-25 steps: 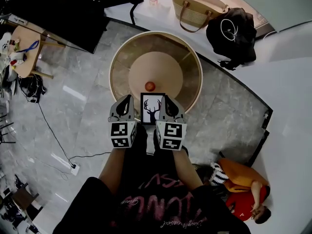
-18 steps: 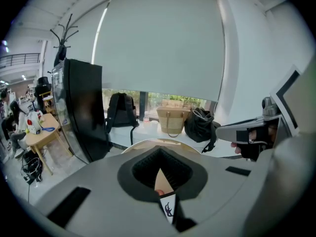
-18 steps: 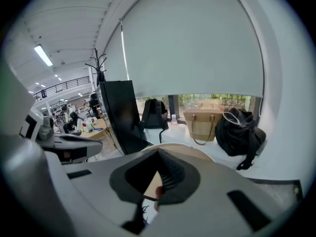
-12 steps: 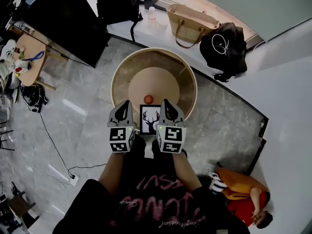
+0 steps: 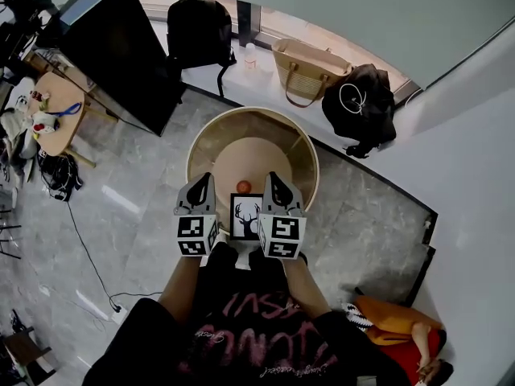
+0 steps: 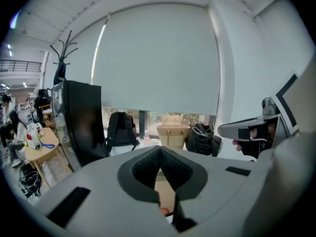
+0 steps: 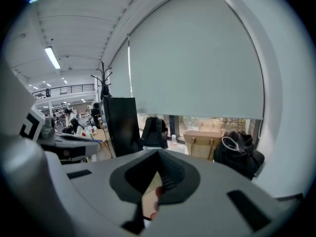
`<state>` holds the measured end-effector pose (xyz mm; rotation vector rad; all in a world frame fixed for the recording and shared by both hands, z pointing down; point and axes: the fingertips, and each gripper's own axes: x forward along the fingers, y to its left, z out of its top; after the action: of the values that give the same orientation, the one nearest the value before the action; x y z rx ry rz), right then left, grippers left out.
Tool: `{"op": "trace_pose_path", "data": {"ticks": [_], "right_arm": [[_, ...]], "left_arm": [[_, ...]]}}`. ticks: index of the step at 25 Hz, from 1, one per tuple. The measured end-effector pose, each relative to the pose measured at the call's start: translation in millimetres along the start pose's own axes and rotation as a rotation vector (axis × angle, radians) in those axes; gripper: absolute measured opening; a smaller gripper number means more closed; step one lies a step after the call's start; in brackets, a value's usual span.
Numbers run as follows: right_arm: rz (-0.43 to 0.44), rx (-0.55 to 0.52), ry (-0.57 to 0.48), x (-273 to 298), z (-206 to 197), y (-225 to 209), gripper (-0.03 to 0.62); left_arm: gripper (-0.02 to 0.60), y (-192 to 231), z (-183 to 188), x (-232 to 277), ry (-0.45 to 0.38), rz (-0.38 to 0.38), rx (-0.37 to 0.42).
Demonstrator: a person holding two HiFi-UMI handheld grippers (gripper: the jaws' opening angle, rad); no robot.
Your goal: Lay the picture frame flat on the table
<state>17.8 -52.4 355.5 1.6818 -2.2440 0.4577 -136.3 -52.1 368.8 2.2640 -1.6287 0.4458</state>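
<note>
In the head view a black picture frame (image 5: 245, 215) with a deer silhouette shows face up between my two grippers, over the near rim of the round wooden table (image 5: 201, 139). Whether it lies flat or leans I cannot tell. The left gripper (image 5: 201, 180) is just left of the frame and the right gripper (image 5: 273, 178) just right of it, both pointing over the table, jaws closed to a point with nothing in them. A small orange ball (image 5: 243, 186) rests on the tabletop just beyond the frame. In the gripper views the left gripper (image 6: 161, 170) and right gripper (image 7: 158, 174) point level across the room.
A ledge behind the table carries a black backpack (image 5: 197, 30), a water bottle (image 5: 245, 54), a straw bag (image 5: 310, 71) and a black bag (image 5: 362, 95). A large black screen (image 5: 121, 51) stands at left. A person (image 5: 402, 336) sits on the floor at lower right.
The head view has tilted up and shows more of the room beyond the table. Both grippers and the frame keep their places relative to each other and to the table's near rim.
</note>
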Motion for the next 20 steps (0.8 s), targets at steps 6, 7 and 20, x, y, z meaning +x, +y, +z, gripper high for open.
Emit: {"op": "trace_pose_path", "data": {"ticks": [6,7,20], "right_arm": [[-0.004,-0.015,-0.055,-10,32,-3,0.020],[-0.006,-0.017,-0.063,-11,35,-3,0.020],[-0.012,-0.047,-0.145,-31,80,-9,0.020]], "left_arm": [[0.009,6,32,-10,-0.062,0.004,0.013],[0.009,7,37,-11,-0.070,0.004,0.017],[0.009,6,94,-29,-0.178,0.001,0.042]]}}
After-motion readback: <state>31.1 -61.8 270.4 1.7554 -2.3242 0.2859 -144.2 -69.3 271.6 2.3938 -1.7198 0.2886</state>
